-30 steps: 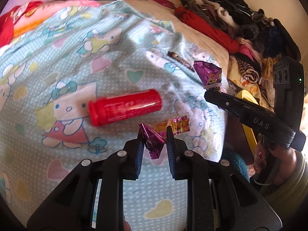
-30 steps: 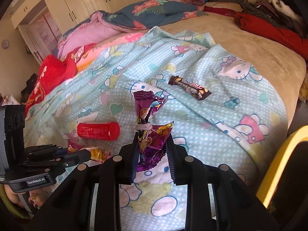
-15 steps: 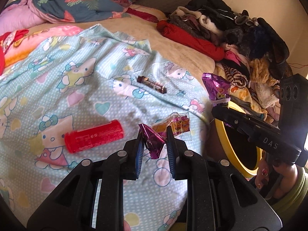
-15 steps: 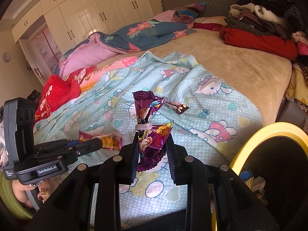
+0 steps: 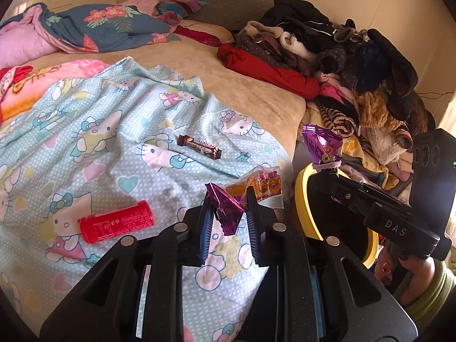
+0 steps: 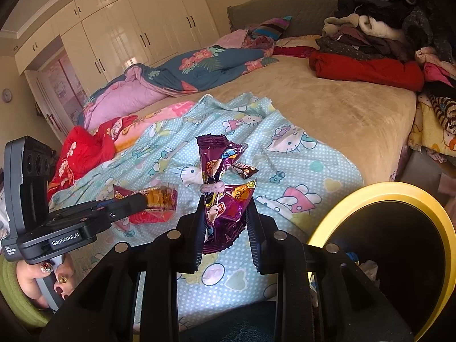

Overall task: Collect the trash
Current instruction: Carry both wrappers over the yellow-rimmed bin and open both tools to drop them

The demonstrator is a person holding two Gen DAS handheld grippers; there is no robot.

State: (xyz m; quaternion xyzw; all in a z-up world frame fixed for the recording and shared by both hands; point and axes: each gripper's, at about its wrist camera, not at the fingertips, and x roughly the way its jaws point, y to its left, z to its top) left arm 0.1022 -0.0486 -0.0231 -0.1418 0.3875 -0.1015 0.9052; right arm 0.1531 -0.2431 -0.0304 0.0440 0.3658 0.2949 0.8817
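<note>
Though hidden rightward, red can (image 5: 116,221) leftward.

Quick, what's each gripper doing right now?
Left gripper: shut on the snack wrapper.
Right gripper: shut on the purple snack bag, beside the yellow-rimmed bin.

My left gripper (image 5: 227,213) is clamped on a wrapper (image 5: 226,211); my right gripper (image 6: 225,219) pinches a purple bag (image 6: 225,202), both raised.
</note>
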